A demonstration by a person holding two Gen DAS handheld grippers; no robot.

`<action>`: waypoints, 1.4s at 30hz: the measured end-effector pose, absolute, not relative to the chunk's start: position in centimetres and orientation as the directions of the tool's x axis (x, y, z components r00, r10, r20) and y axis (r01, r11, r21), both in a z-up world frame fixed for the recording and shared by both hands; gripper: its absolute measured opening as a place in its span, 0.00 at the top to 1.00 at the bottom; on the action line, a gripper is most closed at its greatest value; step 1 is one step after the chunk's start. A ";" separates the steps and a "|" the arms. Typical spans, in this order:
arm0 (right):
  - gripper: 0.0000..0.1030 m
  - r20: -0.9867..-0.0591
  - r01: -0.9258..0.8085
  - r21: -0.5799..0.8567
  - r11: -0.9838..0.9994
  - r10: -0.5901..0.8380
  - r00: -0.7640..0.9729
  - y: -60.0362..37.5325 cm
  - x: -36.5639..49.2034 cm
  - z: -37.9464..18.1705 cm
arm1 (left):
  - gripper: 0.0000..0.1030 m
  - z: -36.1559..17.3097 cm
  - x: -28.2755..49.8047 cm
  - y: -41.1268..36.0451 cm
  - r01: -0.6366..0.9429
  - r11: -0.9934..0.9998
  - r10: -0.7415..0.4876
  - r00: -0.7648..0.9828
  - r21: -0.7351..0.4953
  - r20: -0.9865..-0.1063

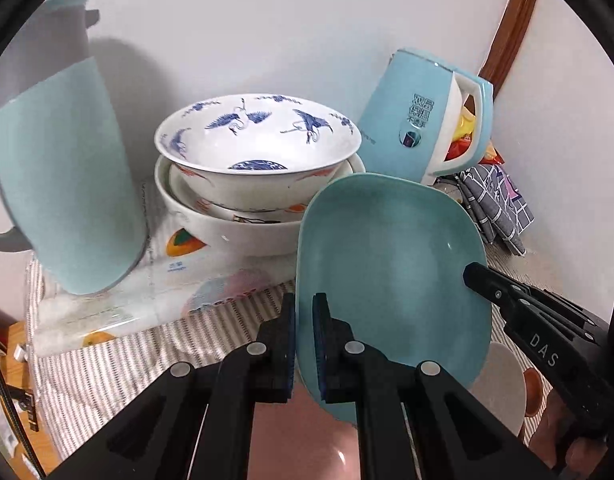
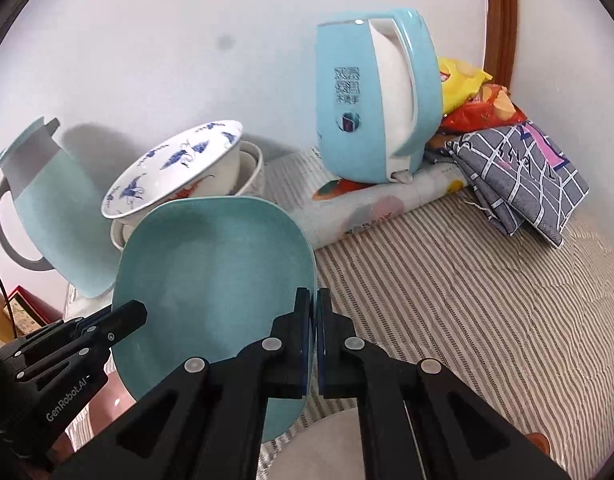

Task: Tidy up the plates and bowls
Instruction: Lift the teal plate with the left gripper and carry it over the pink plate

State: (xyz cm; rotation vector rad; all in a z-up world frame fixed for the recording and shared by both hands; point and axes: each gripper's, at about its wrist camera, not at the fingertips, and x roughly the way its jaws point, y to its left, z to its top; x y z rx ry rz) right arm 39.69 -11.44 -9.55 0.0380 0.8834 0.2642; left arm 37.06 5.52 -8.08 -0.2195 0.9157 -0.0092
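two tongs, left tongs [image 1: 304, 344] and right tongs [image 2: 313, 340], each pinching the teal plate [image 1: 391, 272], carry it; next, i think, lower it level onto the bowl stack [image 1: 255, 184].

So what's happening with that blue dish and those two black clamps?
A person is holding a teal plate off the striped tablecloth with two handheld grippers. The left gripper pinches its left rim, and the right gripper pinches the opposite rim. Behind it is a stack of bowls, between a jug and a kettle.

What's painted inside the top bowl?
Blue birds on white inside the top bowl, seen best from the left wrist view.
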 end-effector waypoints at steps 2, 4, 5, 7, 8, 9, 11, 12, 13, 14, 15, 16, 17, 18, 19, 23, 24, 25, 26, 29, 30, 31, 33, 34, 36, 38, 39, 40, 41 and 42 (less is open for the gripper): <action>0.97 -0.754 -0.219 0.143 0.965 0.249 0.607 -11.0 39.3 -9.1 | 0.92 -7.6 36.4 5.8 -0.091 0.978 -0.094 0.615 -0.189 -0.783; 0.97 -0.748 -0.225 0.147 0.963 0.257 0.612 -10.6 38.8 -8.7 | 0.92 -7.2 35.8 6.2 -0.097 0.978 -0.086 0.618 -0.185 -0.781; 0.97 -0.745 -0.230 0.148 0.962 0.261 0.613 -10.3 38.4 -8.4 | 0.92 -6.9 35.3 6.4 -0.103 0.978 -0.080 0.623 -0.183 -0.778; 0.97 -0.743 -0.240 0.149 0.959 0.268 0.613 -9.9 37.8 -8.1 | 0.92 -6.6 34.6 6.7 -0.110 0.978 -0.072 0.626 -0.179 -0.777; 0.97 -0.741 -0.245 0.149 0.958 0.273 0.614 -9.8 37.4 -8.0 | 0.92 -6.4 34.3 6.9 -0.113 0.977 -0.071 0.627 -0.181 -0.775; 0.97 -0.739 -0.247 0.153 0.957 0.277 0.614 -9.7 37.1 -7.9 | 0.92 -6.2 33.9 7.1 -0.116 0.977 -0.069 0.630 -0.182 -0.774; 0.97 -0.736 -0.253 0.163 0.954 0.288 0.613 -9.5 36.4 -7.8 | 0.92 -6.0 33.0 7.3 -0.123 0.976 -0.061 0.631 -0.178 -0.773; 0.97 -0.735 -0.256 0.163 0.953 0.290 0.612 -9.4 36.0 -7.7 | 0.92 -6.0 32.6 7.4 -0.125 0.976 -0.060 0.631 -0.177 -0.774; 0.97 -0.735 -0.256 0.164 0.952 0.292 0.612 -9.3 35.6 -7.7 | 0.92 -5.9 32.2 7.5 -0.127 0.976 -0.058 0.630 -0.177 -0.774; 0.97 -0.736 -0.259 0.165 0.952 0.294 0.610 -9.2 35.2 -7.7 | 0.92 -5.9 31.8 7.6 -0.131 0.975 -0.056 0.629 -0.177 -0.775; 0.97 -0.737 -0.263 0.164 0.951 0.296 0.608 -9.0 34.9 -7.7 | 0.92 -6.0 31.3 7.7 -0.138 0.974 -0.053 0.628 -0.178 -0.777; 0.97 -0.738 -0.267 0.161 0.950 0.296 0.606 -8.8 34.5 -7.7 | 0.92 -6.1 30.8 7.8 -0.143 0.973 -0.053 0.626 -0.181 -0.778; 0.97 -0.739 -0.271 0.158 0.949 0.296 0.605 -8.6 34.1 -7.8 | 0.92 -6.2 30.3 7.9 -0.147 0.972 -0.050 0.625 -0.181 -0.779; 0.97 -0.741 -0.275 0.158 0.948 0.299 0.602 -8.5 33.8 -7.8 | 0.92 -6.3 29.8 8.0 -0.153 0.971 -0.048 0.623 -0.181 -0.781; 0.97 -0.743 -0.281 0.158 0.947 0.302 0.598 -8.3 33.5 -7.8 | 0.92 -6.4 29.4 8.2 -0.158 0.970 -0.048 0.621 -0.185 -0.782; 0.97 -0.746 -0.303 0.154 0.940 0.312 0.589 -7.6 32.1 -8.1 | 0.92 -6.9 27.6 8.8 -0.182 0.965 -0.037 0.614 -0.187 -0.789; 0.97 -0.748 -0.309 0.151 0.939 0.313 0.586 -7.4 31.8 -8.2 | 0.92 -7.1 27.1 8.9 -0.189 0.964 -0.032 0.610 -0.185 -0.792; 0.97 -0.750 -0.312 0.149 0.938 0.313 0.583 -7.3 31.5 -8.4 | 0.92 -7.2 26.8 9.0 -0.194 0.963 -0.031 0.608 -0.186 -0.794; 0.97 -0.753 -0.316 0.152 0.936 0.317 0.577 -7.1 31.2 -8.6 | 0.92 -7.5 26.3 9.2 -0.203 0.961 -0.030 0.603 -0.190 -0.797; 0.97 -0.761 -0.331 0.154 0.931 0.325 0.562 -6.8 30.6 -9.2 | 0.92 -8.1 25.3 9.5 -0.220 0.957 -0.023 0.593 -0.189 -0.805; 0.97 -0.765 -0.336 0.153 0.929 0.327 0.555 -6.7 30.4 -9.5 | 0.92 -8.3 25.0 9.6 -0.226 0.955 -0.021 0.591 -0.190 -0.807; 0.96 -0.768 -0.340 0.153 0.928 0.328 0.550 -6.6 30.3 -9.8 | 0.92 -8.5 24.8 9.7 -0.231 0.954 -0.018 0.587 -0.189 -0.809; 0.96 -0.778 -0.353 0.149 0.924 0.329 0.535 -6.3 30.0 -10.5 | 0.92 -9.0 24.3 9.8 -0.242 0.952 -0.012 0.578 -0.185 -0.816; 0.96 -0.783 -0.357 0.147 0.923 0.329 0.528 -6.2 30.0 -10.8 | 0.92 -9.2 24.1 9.8 -0.246 0.952 -0.010 0.574 -0.184 -0.819; 0.96 -0.791 -0.367 0.144 0.919 0.329 0.516 -6.0 29.8 -11.4 | 0.92 -9.7 23.8 9.9 -0.254 0.949 -0.010 0.568 -0.186 -0.823; 0.96 -0.797 -0.370 0.146 0.917 0.331 0.506 -5.9 29.8 -12.0 | 0.91 -10.4 23.6 10.0 -0.260 0.946 -0.016 0.560 -0.193 -0.829; 0.96 -0.800 -0.372 0.148 0.916 0.332 0.500 -5.8 29.8 -12.3 | 0.92 -10.6 23.5 10.0 -0.264 0.944 -0.017 0.555 -0.195 -0.832; 0.96 -0.801 -0.374 0.150 0.915 0.334 0.497 -5.8 29.8 -12.4 | 0.92 -10.9 23.4 10.1 -0.269 0.942 -0.020 0.553 -0.201 -0.833; 0.96 -0.803 -0.376 0.150 0.914 0.335 0.494 -5.7 29.8 -12.6 | 0.92 -11.1 23.4 10.1 -0.271 0.940 -0.025 0.551 -0.207 -0.834; 0.96 -0.805 -0.377 0.147 0.915 0.332 0.492 -5.7 29.9 -12.8 | 0.92 -11.4 23.4 10.2 -0.272 0.939 -0.031 0.548 -0.213 -0.836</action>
